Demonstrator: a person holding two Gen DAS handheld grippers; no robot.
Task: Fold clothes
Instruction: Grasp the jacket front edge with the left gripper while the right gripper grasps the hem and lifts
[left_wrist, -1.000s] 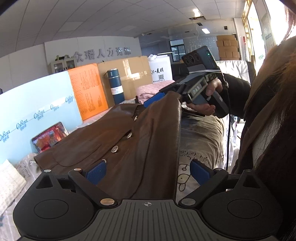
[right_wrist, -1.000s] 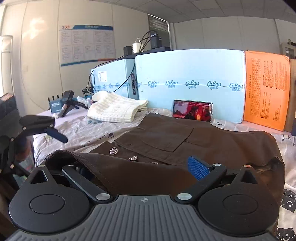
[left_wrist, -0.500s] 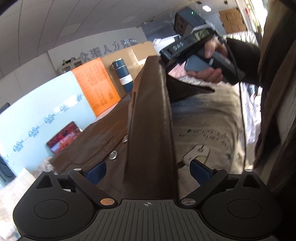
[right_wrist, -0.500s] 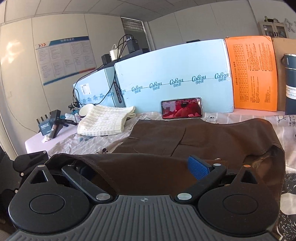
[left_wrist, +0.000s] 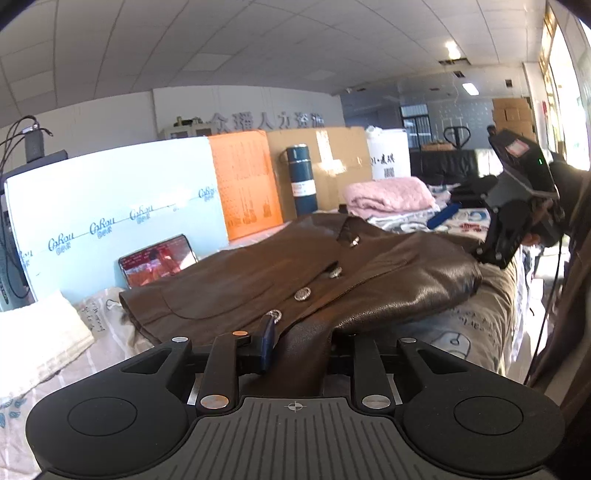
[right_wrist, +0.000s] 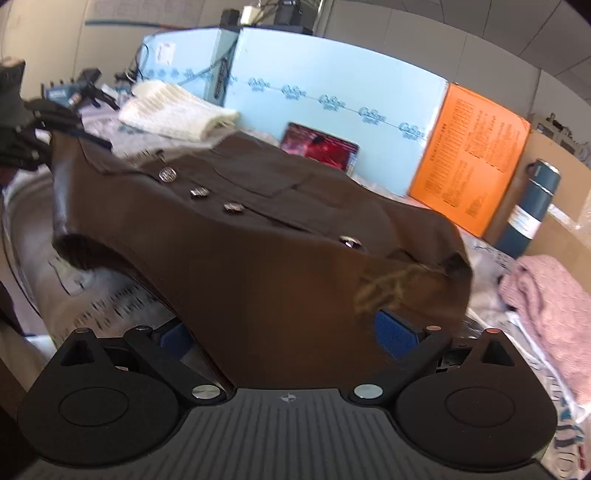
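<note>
Your left gripper (left_wrist: 295, 347) is closing its jaws on a pinched fold of the dark brown leather jacket with metal buttons (left_wrist: 295, 273); your right gripper (right_wrist: 291, 332) has its jaws spread wide, with the jacket's edge draped between the pads. The jacket lies flat on the printed bedsheet (left_wrist: 476, 325). You seem mid-fold: next, carry both edges across evenly. Its long axis runs between your two grippers, collar toward the right one.

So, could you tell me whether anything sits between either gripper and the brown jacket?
Nothing visible does: the jacket already lies between the closing fingers of the left gripper, and its fold fills the wide-open right gripper.
</note>
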